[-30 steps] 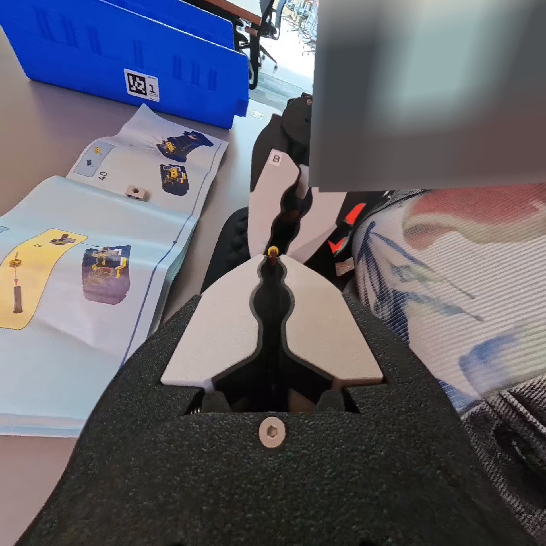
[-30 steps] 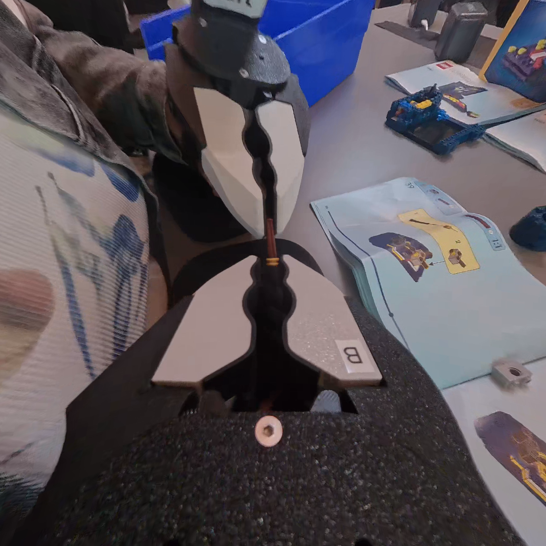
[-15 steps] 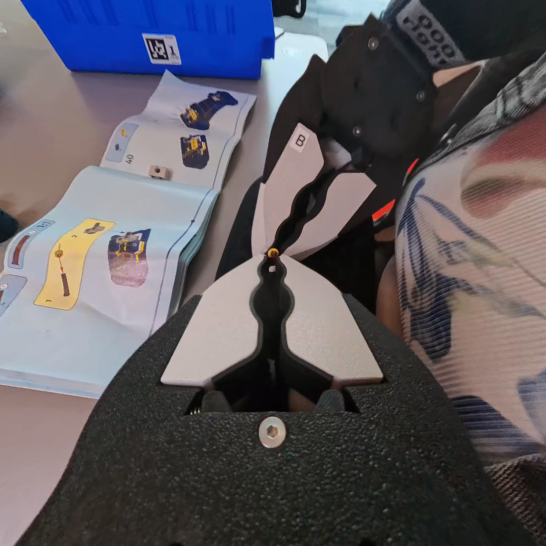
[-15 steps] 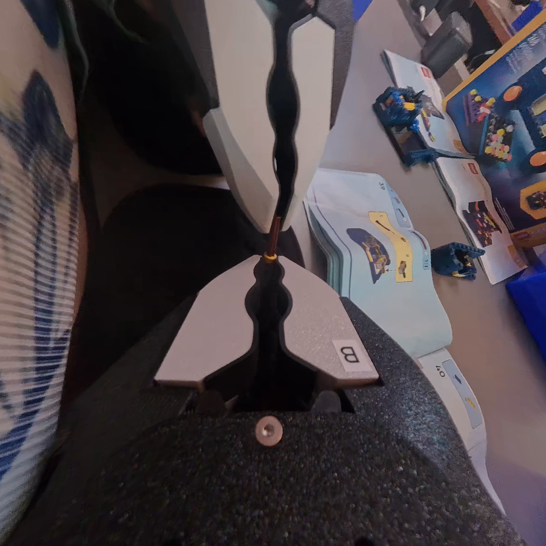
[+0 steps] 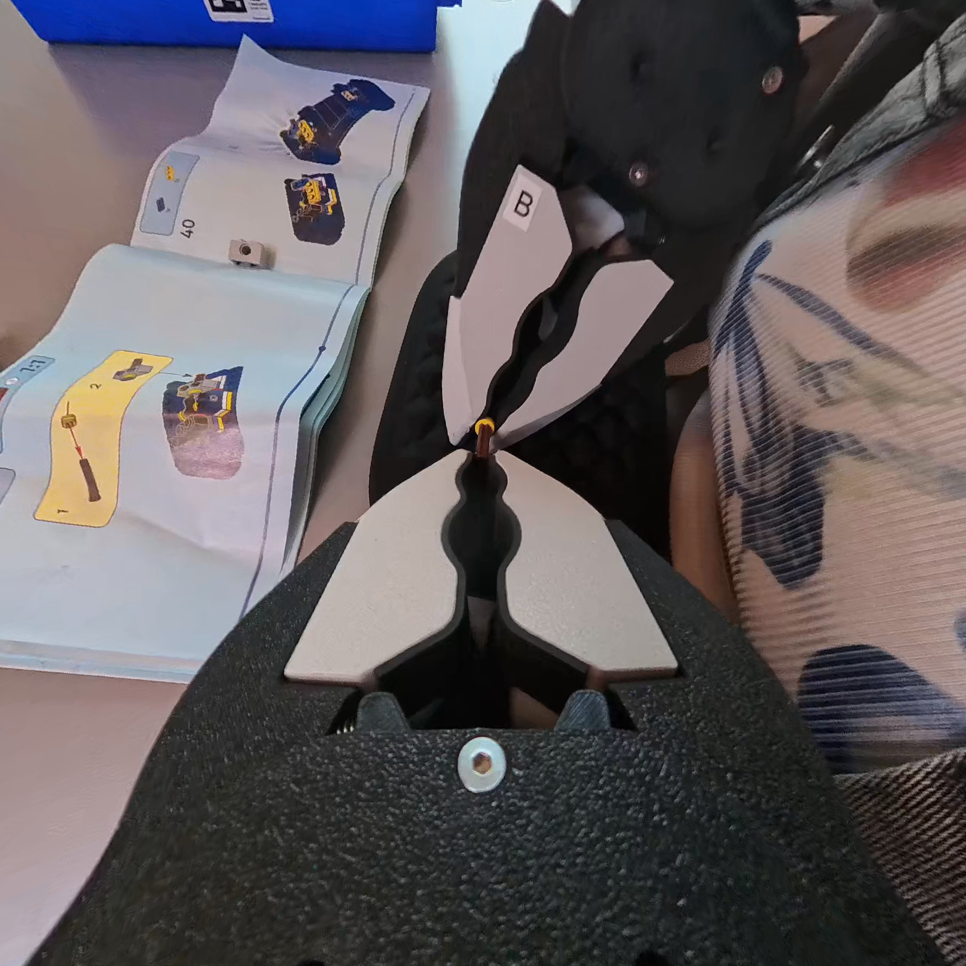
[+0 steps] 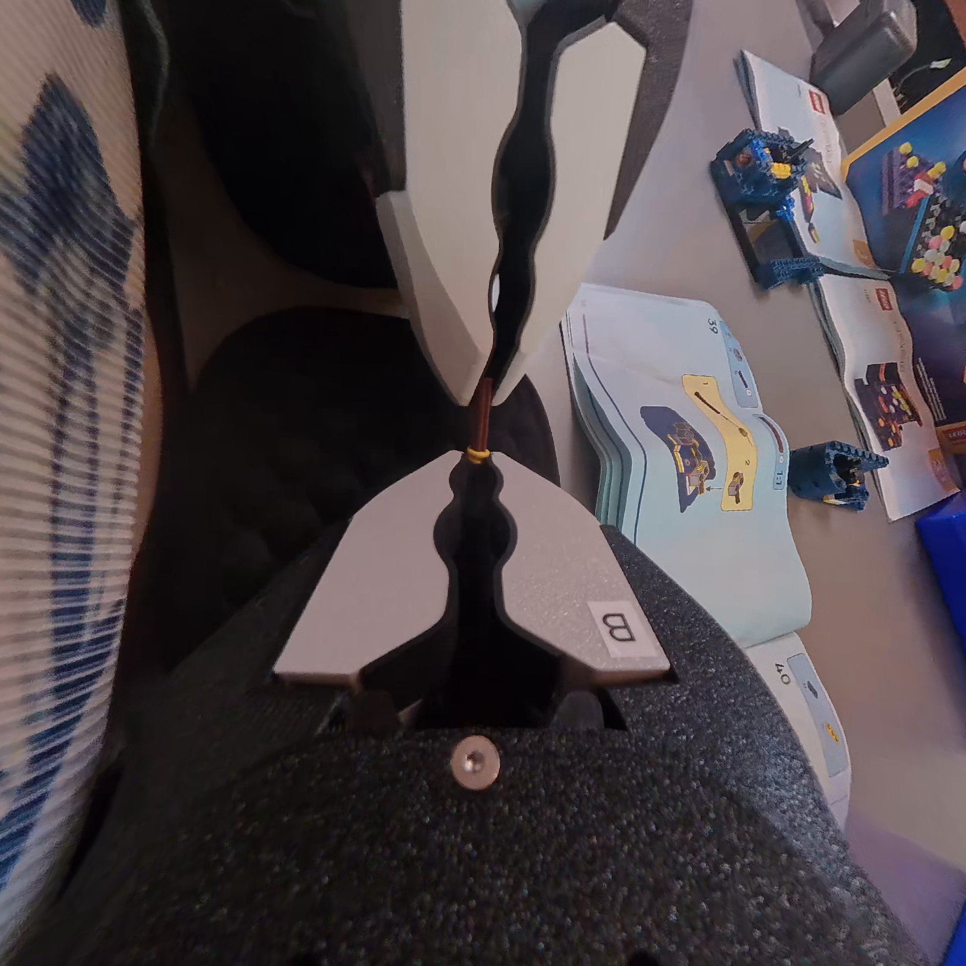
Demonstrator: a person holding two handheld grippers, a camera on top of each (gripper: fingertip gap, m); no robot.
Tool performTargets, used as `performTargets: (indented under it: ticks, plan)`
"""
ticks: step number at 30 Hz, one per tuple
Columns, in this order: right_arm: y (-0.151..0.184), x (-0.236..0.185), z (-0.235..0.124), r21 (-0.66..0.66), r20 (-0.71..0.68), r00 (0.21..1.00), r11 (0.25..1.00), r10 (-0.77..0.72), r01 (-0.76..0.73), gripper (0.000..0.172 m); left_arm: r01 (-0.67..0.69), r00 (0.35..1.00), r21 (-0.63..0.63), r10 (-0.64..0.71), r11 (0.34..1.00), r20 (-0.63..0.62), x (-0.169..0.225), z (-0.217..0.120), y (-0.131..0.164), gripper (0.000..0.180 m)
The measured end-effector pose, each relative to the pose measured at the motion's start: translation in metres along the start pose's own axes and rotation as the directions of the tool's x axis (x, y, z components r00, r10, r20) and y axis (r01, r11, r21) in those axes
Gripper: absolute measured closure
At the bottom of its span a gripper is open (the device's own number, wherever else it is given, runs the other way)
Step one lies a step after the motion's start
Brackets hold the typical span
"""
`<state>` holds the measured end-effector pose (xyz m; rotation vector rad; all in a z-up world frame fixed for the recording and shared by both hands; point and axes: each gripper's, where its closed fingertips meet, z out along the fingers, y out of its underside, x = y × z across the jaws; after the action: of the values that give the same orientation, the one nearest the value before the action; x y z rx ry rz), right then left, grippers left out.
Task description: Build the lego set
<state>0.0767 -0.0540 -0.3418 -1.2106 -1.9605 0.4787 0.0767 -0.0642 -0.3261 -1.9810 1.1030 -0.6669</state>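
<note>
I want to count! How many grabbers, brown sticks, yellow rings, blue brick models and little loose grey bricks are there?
Grabbers: 2, the left gripper and the right gripper
Brown stick: 1
Yellow ring: 1
Blue brick models: 2, one far back and one nearer
Grey brick: 1
Total: 7

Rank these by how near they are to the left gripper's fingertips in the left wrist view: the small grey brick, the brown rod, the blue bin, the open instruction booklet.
1. Brown rod, pinched at the left gripper tips.
2. Open instruction booklet, on the table to the left.
3. Small grey brick, lying on the booklet's farther page.
4. Blue bin, farthest, at the top edge.
</note>
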Motion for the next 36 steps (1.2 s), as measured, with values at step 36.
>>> performTargets:
  ticks: [36]
  plan:
    - [-0.076, 0.102, -0.051, 0.660, 0.518, 0.726, 0.329, 0.452, -0.676, 0.157, 0.350, 0.936, 0.709, -0.255, 0.612, -0.243, -0.055, -0.065, -0.087, 0.176]
